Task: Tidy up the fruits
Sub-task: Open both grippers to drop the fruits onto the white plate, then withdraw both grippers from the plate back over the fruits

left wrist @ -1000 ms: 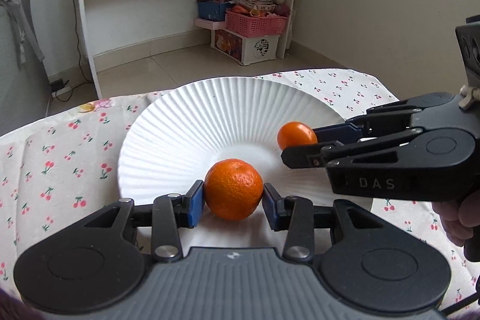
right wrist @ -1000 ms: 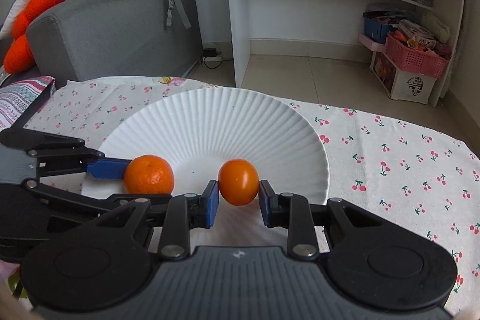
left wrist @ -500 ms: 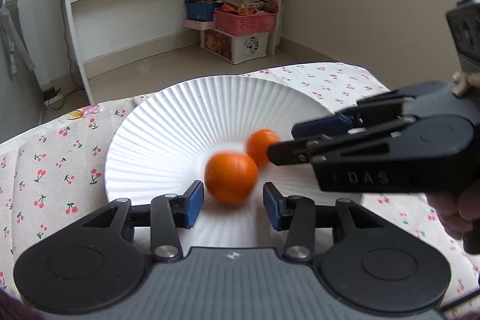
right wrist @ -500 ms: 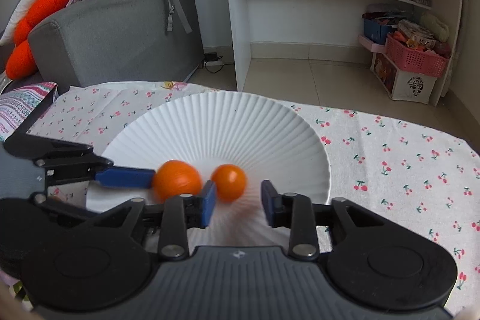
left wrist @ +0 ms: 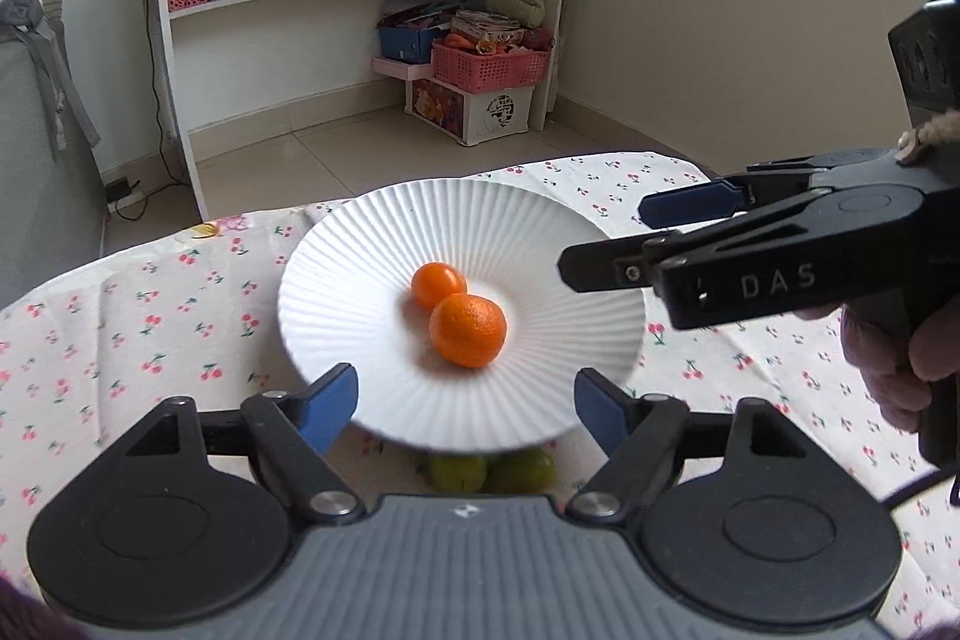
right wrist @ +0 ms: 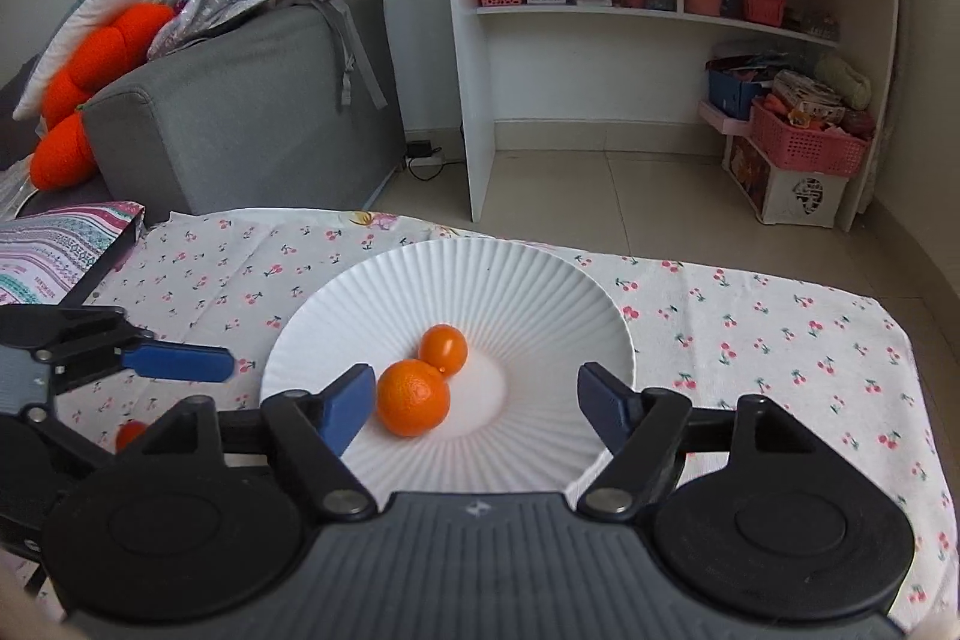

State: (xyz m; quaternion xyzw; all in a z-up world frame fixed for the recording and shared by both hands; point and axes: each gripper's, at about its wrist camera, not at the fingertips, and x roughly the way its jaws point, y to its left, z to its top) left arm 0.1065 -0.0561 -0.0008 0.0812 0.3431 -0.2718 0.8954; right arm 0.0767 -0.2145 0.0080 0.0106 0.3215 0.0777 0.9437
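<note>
A large orange (left wrist: 468,330) and a smaller smooth orange (left wrist: 438,284) lie touching in the middle of a white ribbed plate (left wrist: 360,268). They also show in the right wrist view: large orange (right wrist: 413,397), small orange (right wrist: 443,349), plate (right wrist: 540,292). My left gripper (left wrist: 467,400) is open and empty, pulled back above the plate's near rim. My right gripper (right wrist: 474,400) is open and empty, also back from the fruit; it shows in the left wrist view (left wrist: 618,244) at the right. Two green fruits (left wrist: 489,469) lie on the cloth just under the plate's near edge.
A cherry-print cloth (right wrist: 750,328) covers the table. A small red-orange fruit (right wrist: 129,435) lies on the cloth at the left, behind the left gripper's fingers (right wrist: 180,363). A grey sofa (right wrist: 252,124) and white shelves (right wrist: 660,40) stand beyond the table.
Both grippers opened and let go of their oranges, then drew back and up. The two oranges rolled together at the plate's middle.
</note>
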